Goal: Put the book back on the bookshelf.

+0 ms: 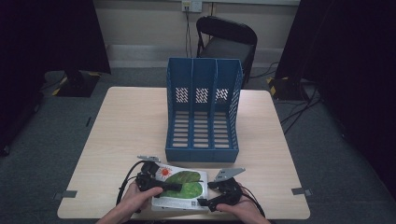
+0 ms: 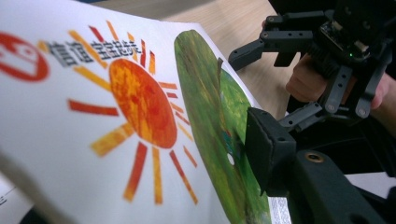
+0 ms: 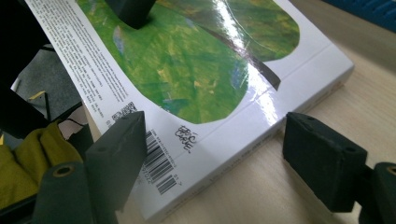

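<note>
A picture book [image 1: 192, 179] with a green leaf and an orange sun on its white cover lies at the table's near edge, its near end lifted slightly. My left gripper [image 1: 173, 187] is shut on it from the left. One finger [image 2: 268, 149] presses on the leaf, and the other is hidden under the cover [image 2: 140, 102]. My right gripper [image 1: 208, 202] stands open at the book's near right corner [image 3: 187, 60]. Its left jaw hovers over the barcode and its right jaw sits over bare table beside the spine.
A blue three-slot file rack [image 1: 201, 153] stands upright mid-table just behind the book, its open front facing me. The wooden tabletop [image 1: 130, 126] is bare to its left and right. A black folding chair [image 1: 226, 39] stands beyond the table.
</note>
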`<state>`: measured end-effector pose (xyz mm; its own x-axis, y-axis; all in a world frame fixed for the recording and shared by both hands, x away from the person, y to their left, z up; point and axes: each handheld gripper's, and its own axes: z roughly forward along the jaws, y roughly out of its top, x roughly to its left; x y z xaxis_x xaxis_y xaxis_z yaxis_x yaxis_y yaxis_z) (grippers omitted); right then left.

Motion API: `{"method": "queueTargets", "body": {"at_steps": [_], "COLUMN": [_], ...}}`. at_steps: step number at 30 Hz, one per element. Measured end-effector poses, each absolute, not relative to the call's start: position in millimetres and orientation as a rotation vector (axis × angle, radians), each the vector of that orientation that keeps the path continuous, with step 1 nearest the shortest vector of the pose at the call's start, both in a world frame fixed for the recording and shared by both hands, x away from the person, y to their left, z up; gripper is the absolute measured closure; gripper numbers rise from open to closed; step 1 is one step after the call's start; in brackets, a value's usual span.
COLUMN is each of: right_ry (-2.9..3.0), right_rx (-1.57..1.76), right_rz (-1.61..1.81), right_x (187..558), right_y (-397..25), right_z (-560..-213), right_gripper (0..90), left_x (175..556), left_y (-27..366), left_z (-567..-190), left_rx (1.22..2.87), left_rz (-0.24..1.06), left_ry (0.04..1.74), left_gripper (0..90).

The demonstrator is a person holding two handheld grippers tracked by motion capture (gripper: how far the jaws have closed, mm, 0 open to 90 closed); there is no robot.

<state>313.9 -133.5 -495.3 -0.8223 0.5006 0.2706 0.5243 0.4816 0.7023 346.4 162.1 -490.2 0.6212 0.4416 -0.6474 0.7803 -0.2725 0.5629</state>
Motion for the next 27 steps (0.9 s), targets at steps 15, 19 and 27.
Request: {"method": "queueTargets", "body": {"at_steps": [15,19,27], "right_ry": [-2.605,-2.584,-2.525], "right_rx": [-0.96,-0.961,-0.997], "right_rz": [-1.253,-1.284,-1.353], "right_x": [320,321,323], "right_y": [-139,-140,-145], "right_z": [-495,-494,-491], "right_gripper": [19.4,20.7,23.2], "left_x": [336,332,326], "left_y": [155,152,149], "left_z": [-476,-471,-467], "left_rx": [1.982,2.009,2.035], "left_rz": [-0.319,-0.26,-0.218], "left_ry": [0.763,0.664,0.555], "left_gripper": [66.9,67.6,69.6]}}
